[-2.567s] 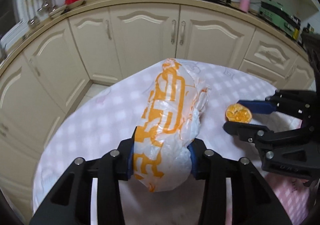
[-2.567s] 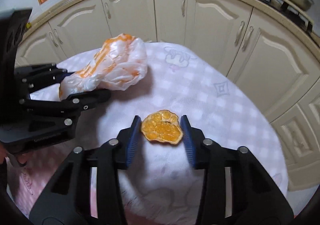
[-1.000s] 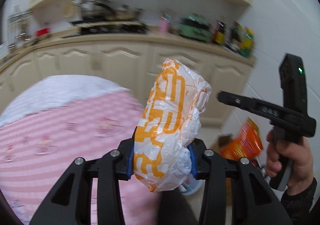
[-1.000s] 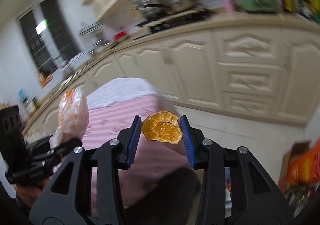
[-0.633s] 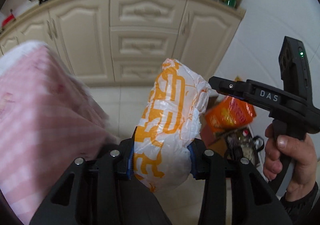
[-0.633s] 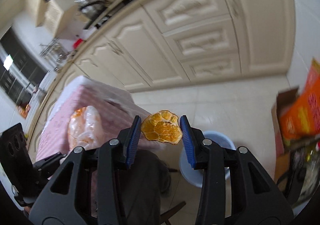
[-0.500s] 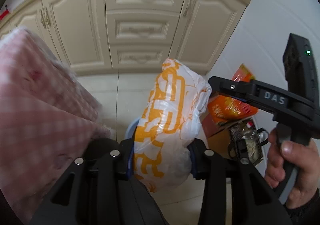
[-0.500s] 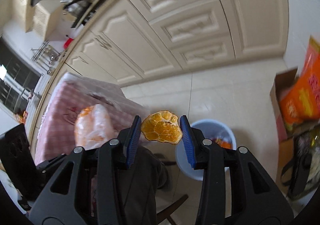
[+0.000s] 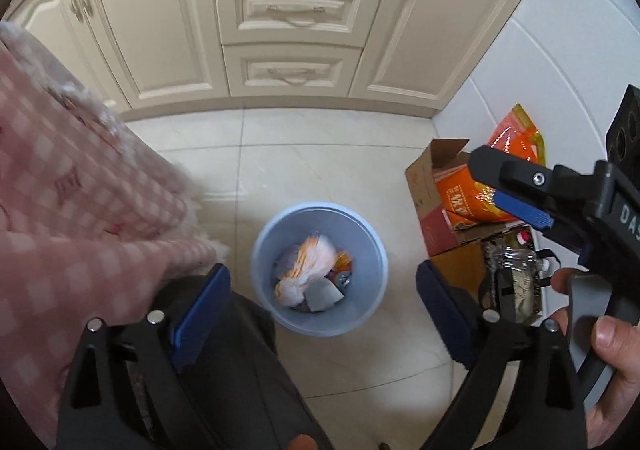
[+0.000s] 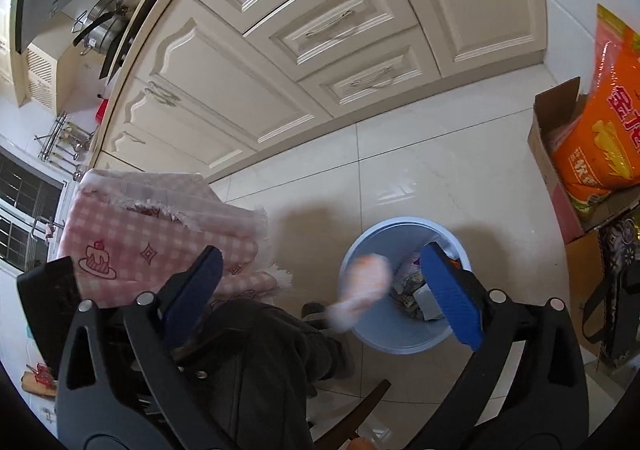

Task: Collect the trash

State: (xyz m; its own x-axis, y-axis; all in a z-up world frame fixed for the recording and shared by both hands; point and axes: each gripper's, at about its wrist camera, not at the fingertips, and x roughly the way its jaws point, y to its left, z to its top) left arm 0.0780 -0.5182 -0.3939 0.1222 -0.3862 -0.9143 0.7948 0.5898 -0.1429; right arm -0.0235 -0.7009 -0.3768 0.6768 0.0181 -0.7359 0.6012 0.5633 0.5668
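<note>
In one bin (image 9: 374, 250) (blue): one bag (image 9: 306, 264).

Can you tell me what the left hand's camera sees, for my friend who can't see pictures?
The open left gripper points down at a blue bin on the tiled floor, with an orange-and-white plastic bag lying inside on other trash. A pink checked tablecloth hangs on the left, and the right gripper, also open, reaches in past a cardboard box.

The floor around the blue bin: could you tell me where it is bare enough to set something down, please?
Bare tile lies between the blue bin and the cabinets, and in the strip between the bin and the cardboard box. It is crowded at the wall corner, with the box, orange bag and bottles, and on the tablecloth side.
</note>
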